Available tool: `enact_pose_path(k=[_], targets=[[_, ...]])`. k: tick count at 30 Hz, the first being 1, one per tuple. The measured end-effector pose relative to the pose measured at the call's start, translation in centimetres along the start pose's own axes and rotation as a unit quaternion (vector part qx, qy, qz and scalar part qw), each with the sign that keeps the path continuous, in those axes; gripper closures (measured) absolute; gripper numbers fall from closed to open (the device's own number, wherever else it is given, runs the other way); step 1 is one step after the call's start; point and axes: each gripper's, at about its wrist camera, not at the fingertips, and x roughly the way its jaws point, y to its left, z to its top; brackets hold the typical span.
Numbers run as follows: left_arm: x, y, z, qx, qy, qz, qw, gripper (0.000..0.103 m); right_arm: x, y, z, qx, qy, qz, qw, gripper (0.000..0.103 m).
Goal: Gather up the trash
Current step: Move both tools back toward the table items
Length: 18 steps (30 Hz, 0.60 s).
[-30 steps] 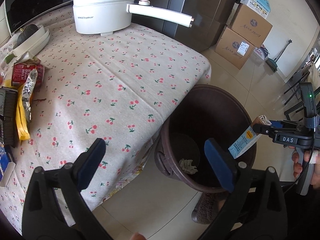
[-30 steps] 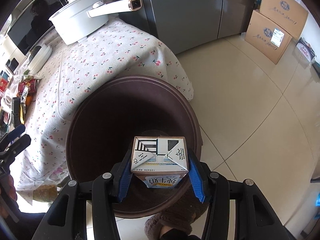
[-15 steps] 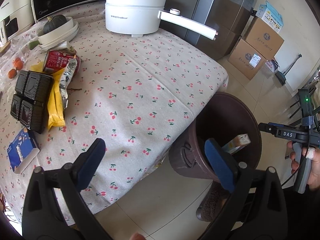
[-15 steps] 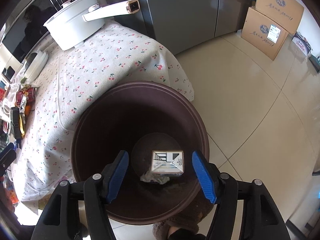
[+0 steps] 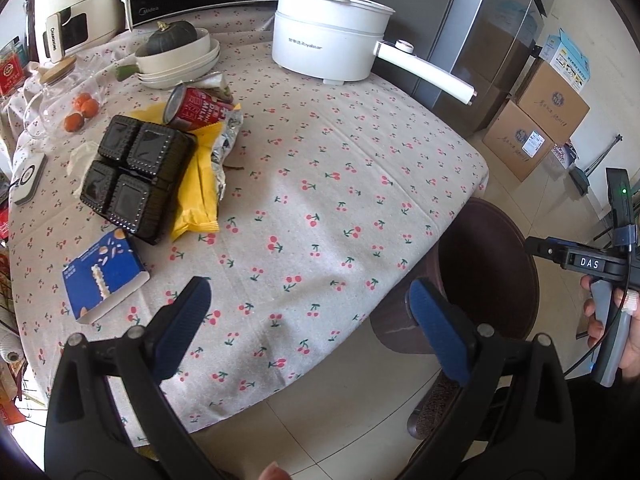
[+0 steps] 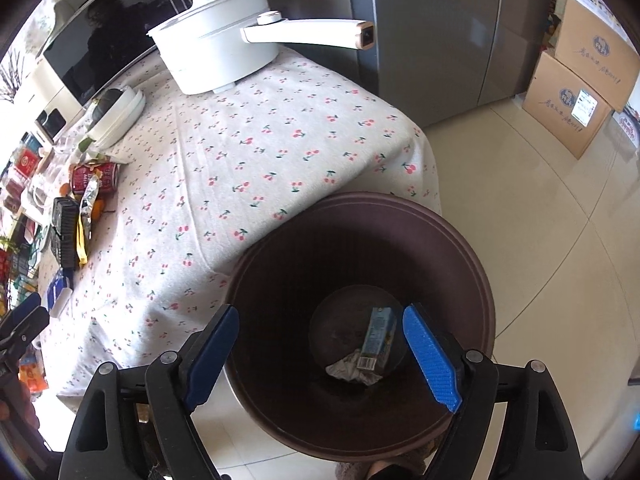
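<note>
1. The right gripper hangs over the brown bin, pointing steeply down. Its jaws have just been opening and stand wide apart, with nothing between the blue pads.
2. Directly below the right gripper, on the bin floor, lies the milk carton. It rests on its side, touching a crumpled tissue on the nearer side.
3. The bin stands on the tiled floor, its rim against the hanging edge of the tablecloth, ahead and left of the right gripper.
4. The left gripper is over the near edge of the table, jaws wide apart and empty.
5. Ahead and left of the left gripper, close by, a blue box lies flat on the cloth.
6. Beyond the box, a black tray with four square cells lies over a yellow wrapper.
7. Just past the tray, a red can lies on its side, touching the wrapper.
8. Farther ahead stand stacked white bowls holding a dark green squash.
9. At the far side of the table, ahead of the left gripper, stands a white electric pot, its handle pointing right.
10. To the right of the left gripper, a hand holds the handle of the other tool above the bin.
11. Far right, cardboard boxes are stacked on the floor.
</note>
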Motion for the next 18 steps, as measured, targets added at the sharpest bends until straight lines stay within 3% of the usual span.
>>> enact_pose_path(k=[8, 18], targets=[[-1.8, 4.1, -1.0, -0.03, -0.009, 0.024, 0.9992, 0.003, 0.0, 5.2, 0.8, -0.039, -0.006, 0.014, 0.999, 0.008], [-4.0, 9.3, -2.6, -0.069, -0.021, 0.051, 0.9961, 0.002, 0.2, 11.5, 1.7, -0.081, -0.013, 0.034, 0.996, 0.008]])
